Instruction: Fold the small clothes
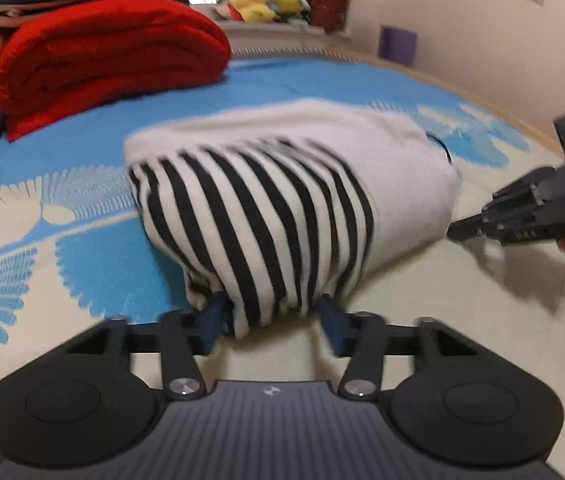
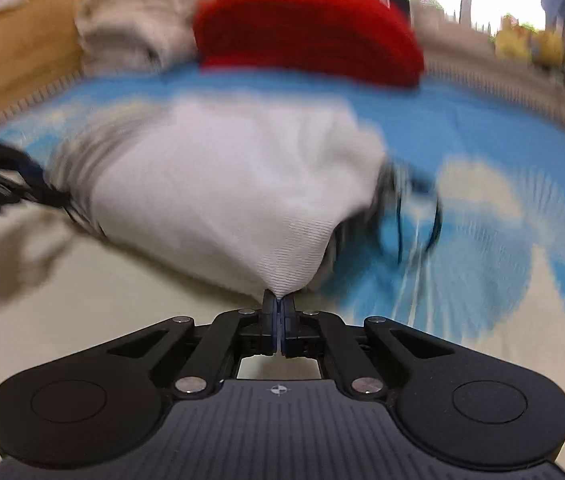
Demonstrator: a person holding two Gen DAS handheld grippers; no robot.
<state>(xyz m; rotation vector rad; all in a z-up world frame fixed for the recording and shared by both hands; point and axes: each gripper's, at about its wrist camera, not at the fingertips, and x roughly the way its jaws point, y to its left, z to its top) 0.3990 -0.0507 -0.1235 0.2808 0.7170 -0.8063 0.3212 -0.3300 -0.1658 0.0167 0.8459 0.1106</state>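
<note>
Right gripper (image 2: 278, 308) jaws pinch one striped garment (image 1: 266, 216); left gripper (image 1: 272, 320) jaws gape around it.

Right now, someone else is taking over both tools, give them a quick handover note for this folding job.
Left tool: open, its fingers either side of the garment's striped end.
Right tool: shut on the white end.
The garment sits bunched on the blue mat, in front of a red blanket.
Done: the garment looks partly gathered. The right wrist view is blurred.
Left: no neat fold yet. Probably close the left tool, then flatten and fold.
</note>
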